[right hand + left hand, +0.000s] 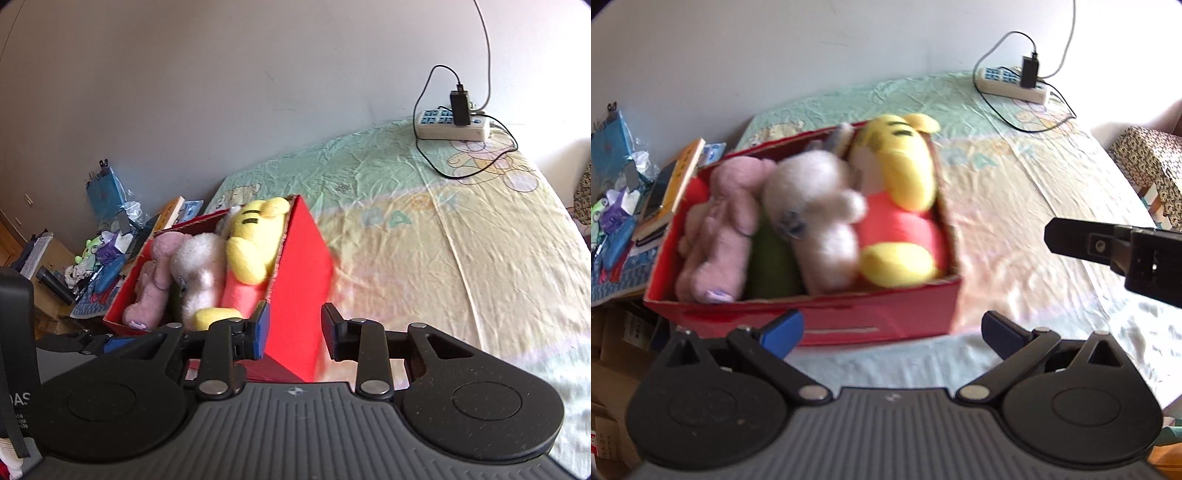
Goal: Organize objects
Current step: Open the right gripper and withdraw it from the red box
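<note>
So your red box (849, 317) sits on the bed sheet (1015, 206), near the left edge of the bed, and it's packed. Four plush toys lie side by side in it: a pink plush (720, 229) on the left, something green (772, 258) wedged next to it (mostly hidden, can't tell what it is), a pale fluffy plush (820, 206) lying over the middle, and the yellow bear in a red shirt (901, 192) along the right wall, its head poking above the far rim.

Your left gripper (892, 330) hangs just in front of the near wall of the box. Its blue pads stand wide apart and there's nothing between them. The left pad overlaps the box front in the picture, but I can't tell if it actually touches.

Your right gripper (295, 332) is at the near right corner of the box. Its jaws are only partly apart, and the corner of the red box shows in the gap between the pads. The pads don't look pressed onto the cardboard, so it's holding nothing as far as I can see. From the left wrist view you also see it as a black shape off to the right, over the sheet.

Back by the wall there's a power strip (452, 125) with a black charger plugged in, well apart from the box. Left of the bed there's a cluttered pile of books and bags (631, 192).
</note>
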Motion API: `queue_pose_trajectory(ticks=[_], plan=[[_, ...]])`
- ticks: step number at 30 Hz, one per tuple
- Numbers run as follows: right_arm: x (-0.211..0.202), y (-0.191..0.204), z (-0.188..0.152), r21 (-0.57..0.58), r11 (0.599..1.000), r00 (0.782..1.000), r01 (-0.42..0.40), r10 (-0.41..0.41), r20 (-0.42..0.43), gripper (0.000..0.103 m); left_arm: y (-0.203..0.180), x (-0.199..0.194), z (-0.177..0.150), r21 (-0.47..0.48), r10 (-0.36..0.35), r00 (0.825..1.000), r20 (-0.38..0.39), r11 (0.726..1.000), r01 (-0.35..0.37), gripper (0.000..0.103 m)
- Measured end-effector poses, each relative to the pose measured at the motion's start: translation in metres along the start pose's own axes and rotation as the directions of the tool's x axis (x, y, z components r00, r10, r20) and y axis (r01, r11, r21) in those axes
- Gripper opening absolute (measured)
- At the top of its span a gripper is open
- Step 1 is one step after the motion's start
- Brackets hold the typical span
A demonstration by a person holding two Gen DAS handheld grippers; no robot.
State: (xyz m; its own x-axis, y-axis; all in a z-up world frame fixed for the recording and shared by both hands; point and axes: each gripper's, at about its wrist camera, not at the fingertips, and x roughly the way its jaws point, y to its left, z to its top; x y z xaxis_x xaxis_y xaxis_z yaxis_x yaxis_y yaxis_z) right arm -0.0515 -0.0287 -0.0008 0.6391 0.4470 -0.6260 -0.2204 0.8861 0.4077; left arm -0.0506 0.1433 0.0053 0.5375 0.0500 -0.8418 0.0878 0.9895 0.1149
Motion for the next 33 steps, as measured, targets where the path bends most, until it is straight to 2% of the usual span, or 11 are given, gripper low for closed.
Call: queue_pose_trajectory(ticks=[2,12,18,26,33], plan=[[-0.005,-0.012,-0.004,-0.005,0.999,0.999,0.034,-0.034,-0.006,0.037,-0.015,0.002,-0.004,0.003,-0.014,1.000,-0.005,1.000,0.014,0.102],[-0.023,-0.062,-0.011,0.029,0.985,0.985,0.171,-0.170,-0.023,0.038,-0.068,0.008,-0.007,0.043,-0.032,0.999,-0.028,0.999,0.033,0.102],[-0.024,-0.075,-0.015,0.053,0.977,0.978,0.208,-0.206,-0.044,0.043,-0.081,0.014,-0.005,0.075,-0.030,0.999,-0.038,0.997,0.032,0.102],[-0.017,-0.071,-0.011,0.054,0.974,0.975,0.219,-0.216,-0.060,0.043,-0.066,0.010,0.001,0.058,-0.022,1.000,-0.020,0.998,0.024,0.102],[-0.004,-0.040,-0.001,0.020,0.983,0.982,0.184,-0.182,-0.053,0.043,-0.032,-0.002,0.007,0.029,0.003,1.000,0.030,1.000,-0.004,0.102]])
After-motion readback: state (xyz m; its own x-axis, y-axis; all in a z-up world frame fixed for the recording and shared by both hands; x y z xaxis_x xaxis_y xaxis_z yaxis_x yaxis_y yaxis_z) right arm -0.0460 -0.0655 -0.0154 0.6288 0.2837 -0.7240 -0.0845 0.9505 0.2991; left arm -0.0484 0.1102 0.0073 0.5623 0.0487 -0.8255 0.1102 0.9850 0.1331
